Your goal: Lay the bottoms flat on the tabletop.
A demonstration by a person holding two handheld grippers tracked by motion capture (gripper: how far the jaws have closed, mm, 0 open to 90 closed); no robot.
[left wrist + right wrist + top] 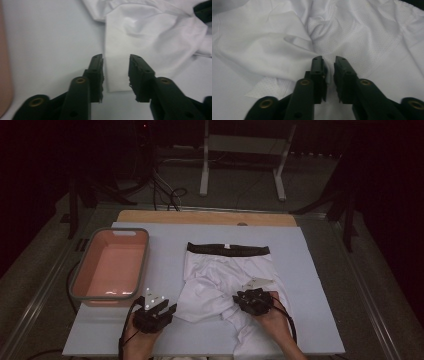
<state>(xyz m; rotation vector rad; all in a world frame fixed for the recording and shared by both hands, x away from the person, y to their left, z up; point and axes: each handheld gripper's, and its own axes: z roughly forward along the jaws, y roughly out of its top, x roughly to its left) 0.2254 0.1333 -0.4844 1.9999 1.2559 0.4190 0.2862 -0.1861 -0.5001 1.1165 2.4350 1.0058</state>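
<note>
White shorts (227, 280) with a black waistband (228, 249) lie rumpled in the middle of the pale table mat (310, 270), and a pink tub (111, 265) sits off to their left. The left gripper (116, 75) has its jaws apart, with the corner of a shorts leg lying between them, not pinched. The right gripper (330, 75) sits on the bunched cloth, jaws a little apart with a fold of fabric in the gap, let go rather than clamped.
</note>
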